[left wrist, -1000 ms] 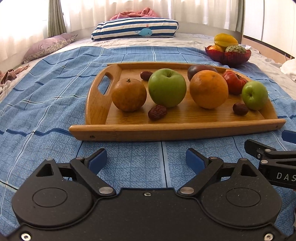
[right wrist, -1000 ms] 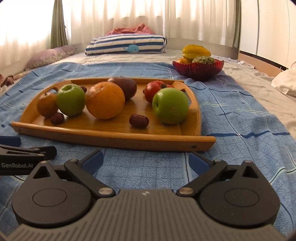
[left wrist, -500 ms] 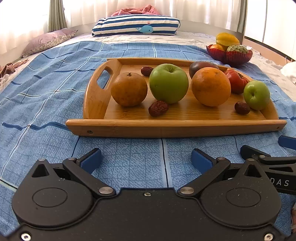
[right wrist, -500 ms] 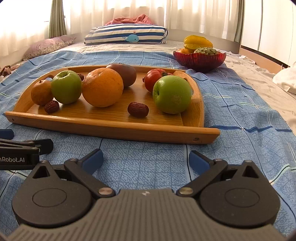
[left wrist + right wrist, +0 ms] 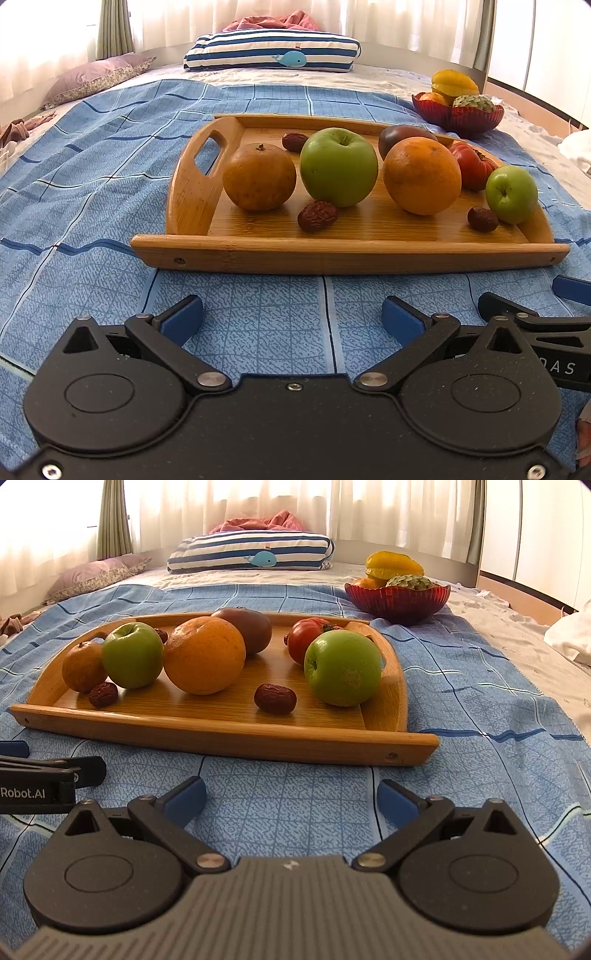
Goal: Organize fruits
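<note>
Blue checked bedspread (image 5: 92, 206) under wooden fruit tray (image 5: 347, 254), curtained window (image 5: 388, 509) behind.

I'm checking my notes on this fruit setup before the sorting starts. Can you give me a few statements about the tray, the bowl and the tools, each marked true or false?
1. Two green apples lie on the wooden tray: a bigger green apple and a smaller green apple. True.
2. The orange sits in the red bowl. False: it lies on the tray, between the two apples.
3. The left tool is open and holds nothing. True.
4. The red bowl stands on the tray. False: it stands on the bed beyond the tray's far right corner.
5. The right tool grips a dried date. False: it is open and empty, short of the tray.
</note>
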Available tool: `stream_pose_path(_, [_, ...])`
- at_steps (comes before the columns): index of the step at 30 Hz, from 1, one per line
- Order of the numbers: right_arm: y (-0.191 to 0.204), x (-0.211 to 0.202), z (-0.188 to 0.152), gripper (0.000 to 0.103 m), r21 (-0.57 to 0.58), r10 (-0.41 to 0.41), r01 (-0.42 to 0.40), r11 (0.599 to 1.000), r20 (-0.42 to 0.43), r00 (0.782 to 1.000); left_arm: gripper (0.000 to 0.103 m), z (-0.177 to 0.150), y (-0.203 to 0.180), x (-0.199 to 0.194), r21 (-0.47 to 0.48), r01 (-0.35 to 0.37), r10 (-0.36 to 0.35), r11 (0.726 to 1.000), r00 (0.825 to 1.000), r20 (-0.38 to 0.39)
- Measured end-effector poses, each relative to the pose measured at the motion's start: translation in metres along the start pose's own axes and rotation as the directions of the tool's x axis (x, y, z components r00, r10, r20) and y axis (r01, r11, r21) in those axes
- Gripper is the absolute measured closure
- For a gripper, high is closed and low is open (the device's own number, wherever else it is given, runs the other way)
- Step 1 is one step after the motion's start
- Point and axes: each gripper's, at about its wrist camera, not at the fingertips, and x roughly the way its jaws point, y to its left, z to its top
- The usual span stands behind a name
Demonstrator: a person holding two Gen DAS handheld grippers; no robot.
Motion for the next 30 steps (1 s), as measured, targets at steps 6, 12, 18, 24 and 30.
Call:
stream_pose_path(6, [0.0003, -0.0001, 0.0000, 0.000, -0.001, 0.000, 0.000, 1.000, 0.000, 1.000, 0.000, 0.0000, -0.0008, 0.0002, 0.006, -0.005, 0.005, 1.000, 1.000, -0.001])
stream_pose_path(12, [0.0002, 0.0000, -0.0001, 0.000, -0.001, -0.001, 0.001, 1.000, 0.000, 1.000, 0.000, -0.0015, -0.0028, 0.0001, 0.014, -0.012, 0.012, 1.000, 1.000, 0.006])
stream_pose_path(18, [0.0001, -0.0004, 0.0005, 0.000, -0.001, -0.002, 0.002, 1.000, 0.002, 1.000, 0.000, -0.0026, -0.0025, 0.0008, 0.017, -0.013, 0.013, 1.000, 1.000, 0.008])
stream_pose_path(24, [0.0011, -0.0012, 0.0004, 0.000, -0.001, -0.003, 0.003, 1.000, 0.004, 1.000, 0.000, -0.0028, -0.0026, 0.0012, 0.019, -0.015, 0.014, 1.000, 1.000, 0.011])
stream_pose_path(30, [0.0011, -0.0010, 0.0004, 0.000, -0.002, -0.003, 0.003, 1.000, 0.004, 1.000, 0.000, -0.0036, -0.0027, 0.0010, 0.023, -0.018, 0.018, 1.000, 1.000, 0.011])
